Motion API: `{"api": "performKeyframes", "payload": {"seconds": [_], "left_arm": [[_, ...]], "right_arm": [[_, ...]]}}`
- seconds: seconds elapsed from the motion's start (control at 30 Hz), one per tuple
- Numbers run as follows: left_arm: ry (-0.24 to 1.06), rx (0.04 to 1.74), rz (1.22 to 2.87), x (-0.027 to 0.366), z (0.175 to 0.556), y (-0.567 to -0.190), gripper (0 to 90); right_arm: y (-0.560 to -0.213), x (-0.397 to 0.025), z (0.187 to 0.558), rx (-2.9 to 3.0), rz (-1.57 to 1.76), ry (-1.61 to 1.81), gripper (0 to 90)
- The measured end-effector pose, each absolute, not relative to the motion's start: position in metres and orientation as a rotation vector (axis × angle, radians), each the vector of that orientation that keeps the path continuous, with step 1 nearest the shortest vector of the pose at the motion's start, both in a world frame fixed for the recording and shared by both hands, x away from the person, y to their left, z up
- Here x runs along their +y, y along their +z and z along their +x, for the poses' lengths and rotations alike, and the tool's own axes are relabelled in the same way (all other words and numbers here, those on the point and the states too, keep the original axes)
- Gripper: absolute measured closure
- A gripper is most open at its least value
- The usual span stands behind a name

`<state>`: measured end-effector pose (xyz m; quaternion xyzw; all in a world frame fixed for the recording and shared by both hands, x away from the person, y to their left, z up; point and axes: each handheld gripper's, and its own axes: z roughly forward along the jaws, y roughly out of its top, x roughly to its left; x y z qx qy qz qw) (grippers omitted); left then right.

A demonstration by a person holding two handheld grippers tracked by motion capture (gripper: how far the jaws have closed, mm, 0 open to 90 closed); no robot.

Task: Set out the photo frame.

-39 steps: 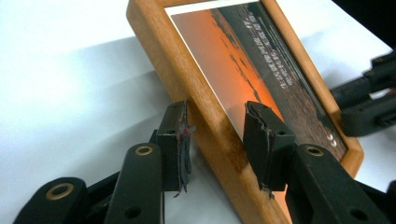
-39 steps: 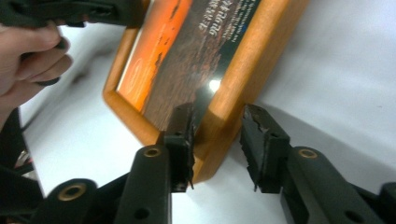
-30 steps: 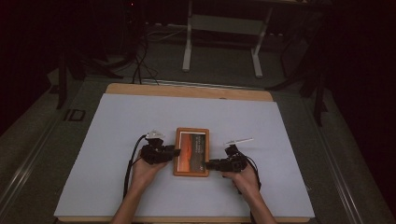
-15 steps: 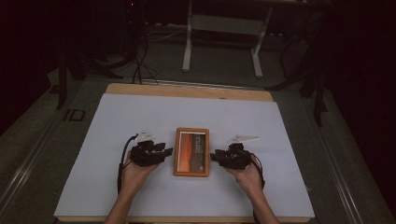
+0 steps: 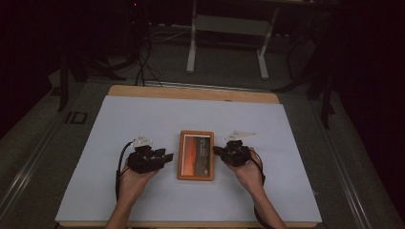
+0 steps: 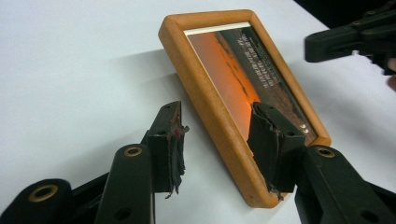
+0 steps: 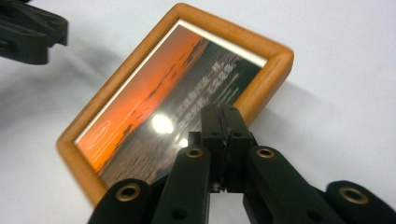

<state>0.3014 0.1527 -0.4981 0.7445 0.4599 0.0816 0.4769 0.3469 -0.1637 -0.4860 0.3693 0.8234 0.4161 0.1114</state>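
Left gripper: black two-jaw tool, jaws spread wide, torn pads facing each other across the near long edge of the frame at the lower centre of its own view, nothing clamped; whether either pad touched the wood could not be told. In the high view the left gripper sat left of centre in the lower half, tips just beside the frame's left edge, held by the person's left hand. Right gripper: black two-jaw tool, jaws pressed together with no gap, holding nothing, tips over the glossy picture at the lower centre of its own view. In the high view the right gripper lay just right of the frame, gripped by the right hand. Item: rectangular picture frame with rounded orange-brown wooden border, holding an orange sunset print with pale lettering; lay flat at the centre of the high view, long side running away from the person, between the two grippers. Support: pale grey-white sheet covering a wooden table, whose bare edge showed along the upper side of the sheet.
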Motion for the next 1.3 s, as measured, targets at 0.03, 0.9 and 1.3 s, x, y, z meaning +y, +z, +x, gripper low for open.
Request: {"api": "performKeyframes", "payload": {"seconds": [0.03,0.9,1.3], "left_arm": [[0.193,1.123,1.816,0.153,0.301,-0.498,55.4],[0.161,1.108,1.827,0.149,0.301,-0.497,55.1],[0.149,1.113,1.842,0.147,0.303,-0.501,53.7]], "right_arm": [[-0.485,-0.162,0.349,2.419,1.075,1.215,90.0],[-0.484,-0.133,0.39,2.4,1.026,1.133,90.0],[-0.49,-0.132,0.397,2.384,1.067,1.116,90.0]]}}
